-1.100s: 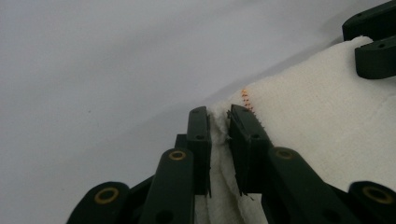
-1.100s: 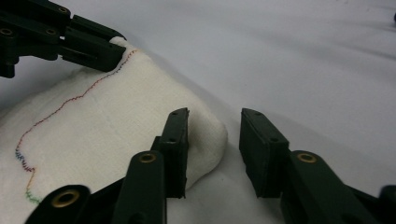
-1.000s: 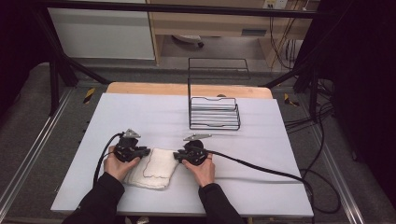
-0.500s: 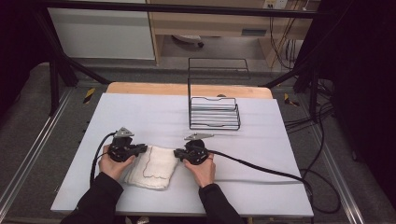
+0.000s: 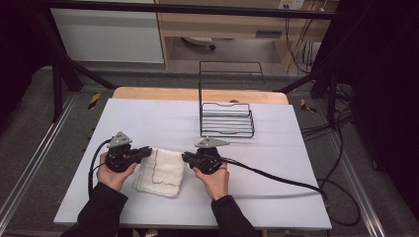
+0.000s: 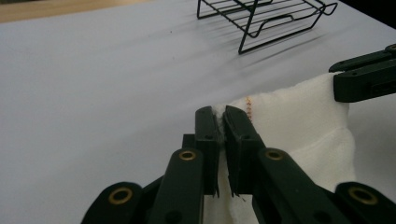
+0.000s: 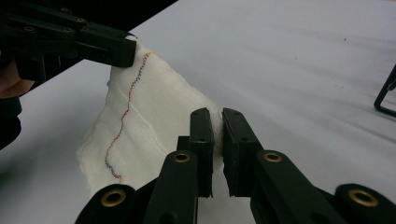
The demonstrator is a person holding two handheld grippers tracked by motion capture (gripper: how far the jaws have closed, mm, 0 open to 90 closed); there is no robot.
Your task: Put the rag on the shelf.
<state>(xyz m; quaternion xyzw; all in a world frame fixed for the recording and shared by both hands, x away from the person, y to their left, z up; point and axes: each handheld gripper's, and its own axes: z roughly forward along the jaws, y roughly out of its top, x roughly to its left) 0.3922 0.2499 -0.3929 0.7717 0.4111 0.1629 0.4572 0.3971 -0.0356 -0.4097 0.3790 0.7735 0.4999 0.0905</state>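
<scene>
While the big pale worktop (image 5: 148, 118) is carrying a wire rack (image 5: 226, 119) at the back, a white cloth (image 5: 160, 172) is lying near the front edge between the two hands, looking soft, light and floppy, so its far corners are the best places to take. The left hand-held gripper (image 6: 221, 122) is pinching one corner and the right hand-held gripper (image 7: 215, 126) is pinching the other. Up close, the gripper views are showing thin cloth squeezed between the jaws and a wiggly thread line, while the high view is showing the whole cloth.
</scene>
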